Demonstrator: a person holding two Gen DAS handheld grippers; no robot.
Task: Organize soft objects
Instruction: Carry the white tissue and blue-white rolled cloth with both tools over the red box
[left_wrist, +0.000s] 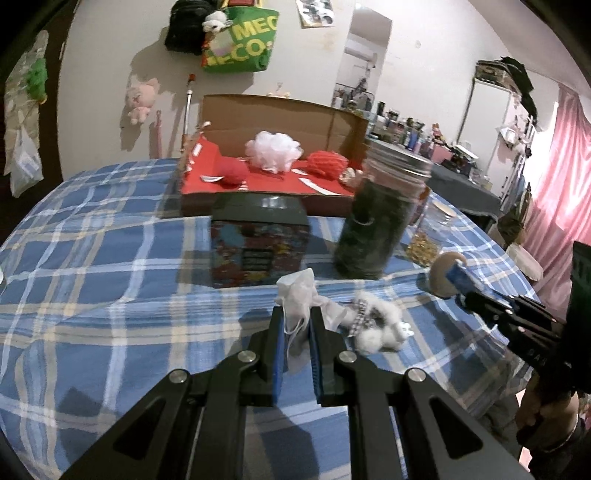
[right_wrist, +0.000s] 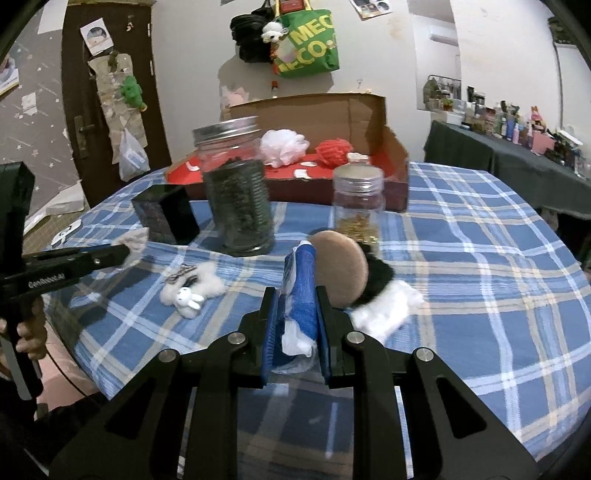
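Soft objects are being gathered on the bench (left_wrist: 92, 258), and two are already in the grippers: the left gripper (left_wrist: 297, 317) is pinching a white gauzy pouch (left_wrist: 297, 291) between its fingers (left_wrist: 277, 332), lifted just above the checked cloth, while the right gripper (right_wrist: 295, 306) is clamping a blue-and-white packet (right_wrist: 301, 284) with a round tan puff (right_wrist: 341, 267) leaning against it. To do this step well, I judge each hand should be carrying its load high enough to clear the dark box (left_wrist: 258, 243) and the tall jar (left_wrist: 373, 221) before reaching the open cardboard box (left_wrist: 280, 114) at the far side, where a white mesh sponge (left_wrist: 273, 149) and red yarn balls (left_wrist: 327, 164) are already lying; the thin pouch is likely slipping easily, so a firm squeeze matters. A fluffy bunny charm (left_wrist: 380, 325) is lying loose just beside the left fingers. The right view is showing what the left hides: a black-and-white fluffy thing (right_wrist: 384, 291) behind the puff, and a small jar (right_wrist: 358, 199) standing clear.
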